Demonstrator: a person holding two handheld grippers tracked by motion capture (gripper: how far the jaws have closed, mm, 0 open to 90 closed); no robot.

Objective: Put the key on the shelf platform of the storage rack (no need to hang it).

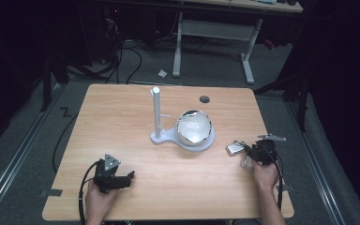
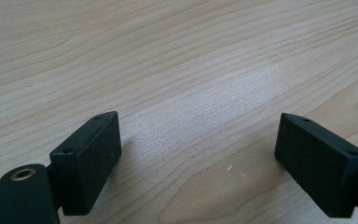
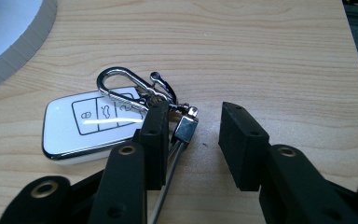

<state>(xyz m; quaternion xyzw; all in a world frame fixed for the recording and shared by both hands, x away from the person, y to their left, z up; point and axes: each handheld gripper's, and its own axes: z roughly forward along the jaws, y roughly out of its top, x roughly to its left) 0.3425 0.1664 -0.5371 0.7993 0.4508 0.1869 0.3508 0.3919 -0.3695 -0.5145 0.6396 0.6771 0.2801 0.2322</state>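
On the light wooden bench (image 1: 136,122), near its right edge, lies a white car key fob with a silver trim (image 1: 235,149), flat with its button side up. A silver carabiner clip (image 3: 121,86) lies on and against the fob's near end, joined to a small metal ring and a grey strap with a metal end piece (image 3: 185,128).

Just beside the fob sits the right hand-held gripper (image 1: 255,149), held in the person's right hand (image 1: 265,174). Its jaws stand apart. In the right gripper view, one jaw rests against the clip-and-strap joint at the fob's end, while the other stands clear on bare wood; the strap's metal end lies in the gap between them, not clamped.

Near the front left of the bench, the left hand-held gripper (image 1: 132,175) is held low in the person's left hand (image 1: 98,199), well apart from the fob. Its jaws are wide apart over bare wood, holding nothing.

At mid-bench stands a white plastic stand with an upright post (image 1: 156,112), and a shiny round bowl-like dish (image 1: 193,127) rests on its base.
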